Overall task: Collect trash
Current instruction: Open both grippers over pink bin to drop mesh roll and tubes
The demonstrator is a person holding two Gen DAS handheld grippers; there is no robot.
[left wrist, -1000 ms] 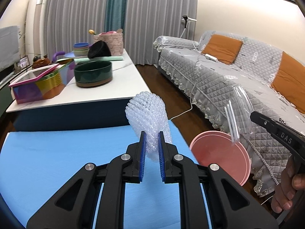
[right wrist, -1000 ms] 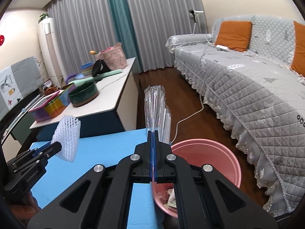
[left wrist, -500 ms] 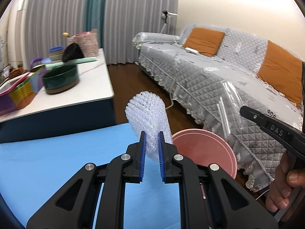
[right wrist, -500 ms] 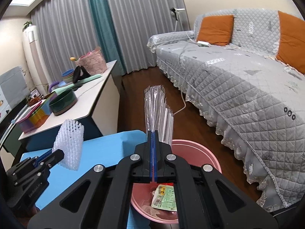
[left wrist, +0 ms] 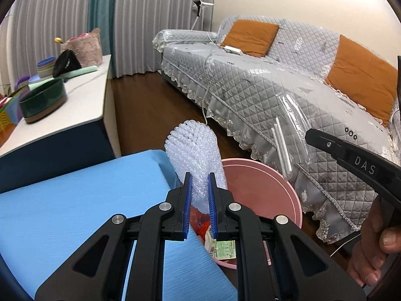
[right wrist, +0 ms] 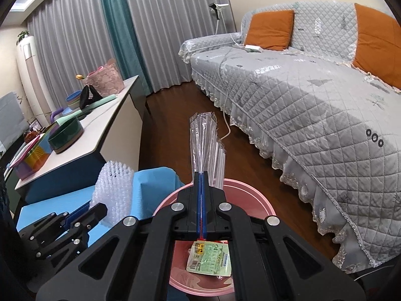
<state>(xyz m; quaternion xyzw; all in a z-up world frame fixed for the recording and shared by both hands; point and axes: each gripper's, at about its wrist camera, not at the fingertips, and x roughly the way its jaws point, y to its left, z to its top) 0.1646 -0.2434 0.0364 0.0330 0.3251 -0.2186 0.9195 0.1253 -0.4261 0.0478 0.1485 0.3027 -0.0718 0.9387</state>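
My left gripper (left wrist: pixel 199 175) is shut on a white foam net sleeve (left wrist: pixel 194 148), which stands up between its blue pads at the edge of the pink bin (left wrist: pixel 280 190). My right gripper (right wrist: pixel 201 174) is shut on a clear plastic straw wrapper pack (right wrist: pixel 204 143), held upright over the pink bin (right wrist: pixel 250 190). Inside the bin lies a green and white label packet (right wrist: pixel 209 260) with some red scraps. In the left wrist view the right gripper (left wrist: pixel 310 135) comes in from the right with the clear pack (left wrist: pixel 290 135). The right wrist view shows the left gripper (right wrist: pixel 100 209) and the foam sleeve (right wrist: pixel 114 190) at lower left.
A blue table top (left wrist: pixel 75 205) lies under and left of the left gripper. A grey quilted sofa (right wrist: pixel 313 105) with orange cushions fills the right. A white low cabinet (left wrist: pixel 80 110) holds a dark green bowl (left wrist: pixel 42 102) and other items. Dark wood floor (right wrist: pixel 175 123) and a white cable lie between.
Both grippers have moved right and down toward the pink bin, which now shows its inside with the label packet. Both grips are unchanged.
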